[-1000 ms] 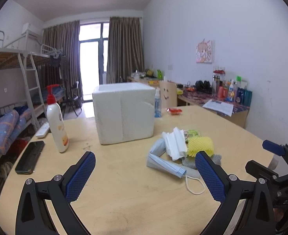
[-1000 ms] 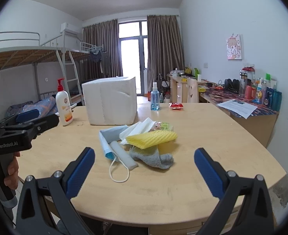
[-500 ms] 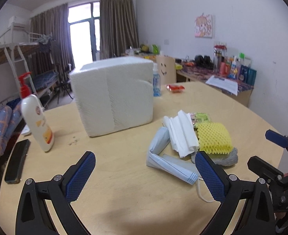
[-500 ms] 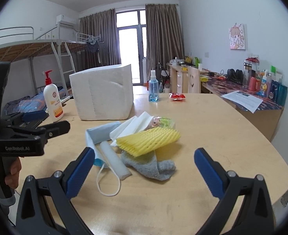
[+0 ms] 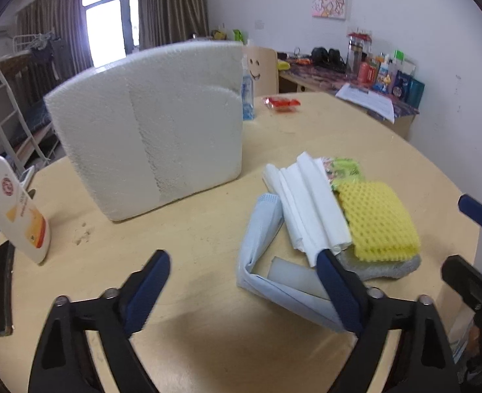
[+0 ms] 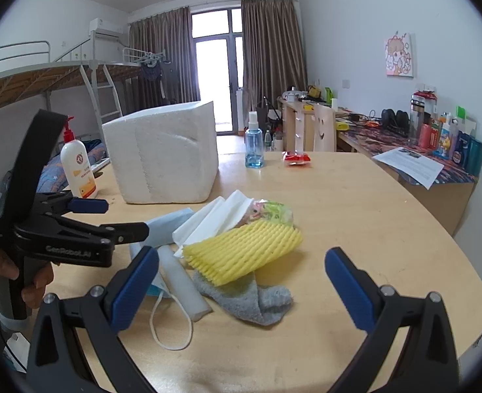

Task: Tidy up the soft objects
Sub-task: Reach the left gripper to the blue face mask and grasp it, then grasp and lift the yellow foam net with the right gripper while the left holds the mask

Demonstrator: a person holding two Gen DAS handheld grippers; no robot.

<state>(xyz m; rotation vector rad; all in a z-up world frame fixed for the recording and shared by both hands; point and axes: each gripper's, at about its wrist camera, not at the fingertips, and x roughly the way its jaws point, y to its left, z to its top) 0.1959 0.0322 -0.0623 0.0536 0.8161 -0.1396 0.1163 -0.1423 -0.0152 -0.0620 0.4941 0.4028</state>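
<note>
A heap of soft things lies on the round wooden table (image 5: 208,344): a light blue face mask (image 5: 260,229), folded white tissue (image 5: 309,203), a yellow foam net (image 5: 377,219), a grey sock (image 6: 257,301) under the net, and a green packet (image 5: 344,167). My left gripper (image 5: 241,262) hovers tilted down at the mask's near end. Its jaws are closing and the pads press on nothing. My right gripper (image 6: 241,255) stands open just before the net and sock. A hand (image 6: 11,268) holds the left gripper (image 6: 121,217).
A white foam box (image 5: 149,131) stands behind the heap. A lotion bottle (image 5: 11,209) and a dark phone (image 5: 0,291) sit at the left. A blue spray bottle (image 6: 253,145) and a red packet (image 6: 296,159) lie farther back. A cluttered desk (image 6: 414,150) lines the right wall.
The left gripper has moved forward and tipped down toward the mask, and its jaws have narrowed. The right gripper has come closer to the heap.
</note>
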